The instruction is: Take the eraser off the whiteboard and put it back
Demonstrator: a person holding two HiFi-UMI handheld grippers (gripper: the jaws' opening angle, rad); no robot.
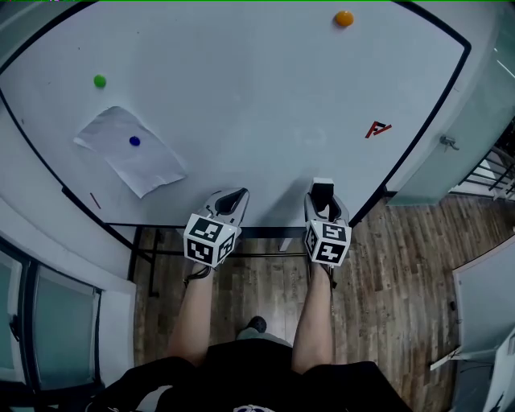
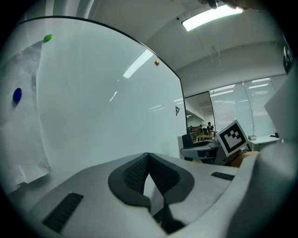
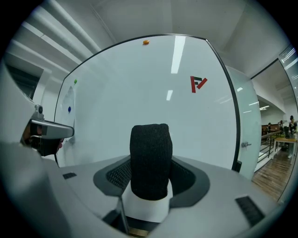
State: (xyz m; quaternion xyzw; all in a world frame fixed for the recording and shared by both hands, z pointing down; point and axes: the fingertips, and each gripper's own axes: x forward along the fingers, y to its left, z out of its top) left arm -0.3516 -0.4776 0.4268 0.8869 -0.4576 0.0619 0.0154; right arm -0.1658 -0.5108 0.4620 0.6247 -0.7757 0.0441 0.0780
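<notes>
**Eraser clamped in the right jaws, at the board's lower edge**

My right hand-held gripper (image 3: 150, 173) is clamped on the eraser (image 3: 150, 151). Its jaws stand wide on either side of the eraser. The black felt faces that gripper's camera and the white body shows underneath. In the head view the eraser's end lies at the lower edge of the whiteboard (image 1: 257, 96); I cannot tell whether it touches the surface.

My left hand-held gripper (image 2: 148, 155) has its jaws together at the tips, with nothing between them. It points at the board, near the right one and low against the same edge.

Further out on the board, a tilted sheet of paper (image 1: 129, 153) sits at the left with a blue magnet (image 1: 134, 141) on it. A green magnet (image 1: 100, 80) is near the sheet's upper corner. An orange magnet (image 1: 344, 18) sits close to the top edge and a small red mark (image 1: 376, 129) is at the right. Below the board I see a wood floor (image 1: 394, 265).
</notes>
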